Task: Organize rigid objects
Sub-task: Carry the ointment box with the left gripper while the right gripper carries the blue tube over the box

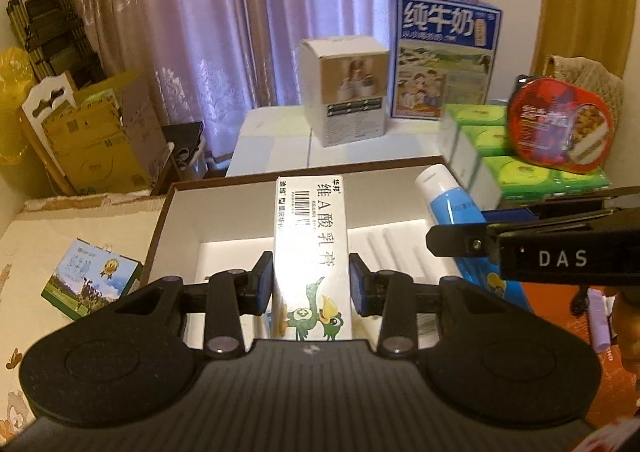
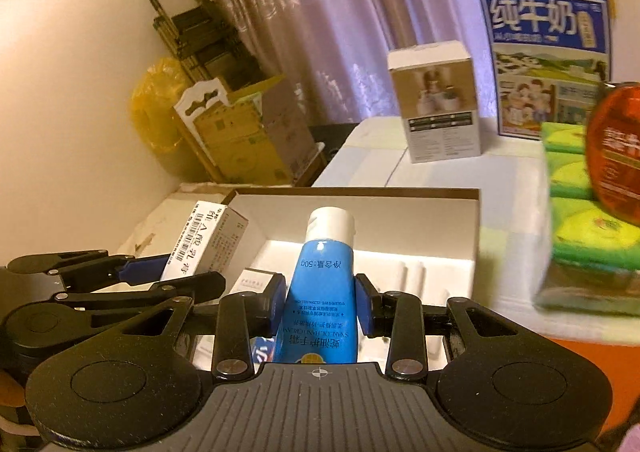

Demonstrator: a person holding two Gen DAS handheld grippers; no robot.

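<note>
My left gripper [image 1: 311, 284] is shut on a long white carton [image 1: 310, 252] printed with a barcode and a green cartoon bird, held above an open brown tray box [image 1: 160, 220] with a white inside. The carton [image 2: 208, 240] and left gripper [image 2: 144, 268] also show at the left of the right wrist view. My right gripper [image 2: 320, 300] is shut on a blue tube with a white cap [image 2: 324, 284], also over the tray box [image 2: 476, 228]. In the left wrist view the tube [image 1: 448, 200] and the right gripper [image 1: 452, 240] come in from the right.
A white cube box [image 1: 344, 88] and a blue milk box [image 1: 444, 56] stand on a white surface behind the tray. Green packs [image 1: 516, 156] with a red round pack [image 1: 560, 128] sit to the right. A small milk carton [image 1: 92, 280] lies left; cardboard boxes [image 1: 100, 136] stand by the curtain.
</note>
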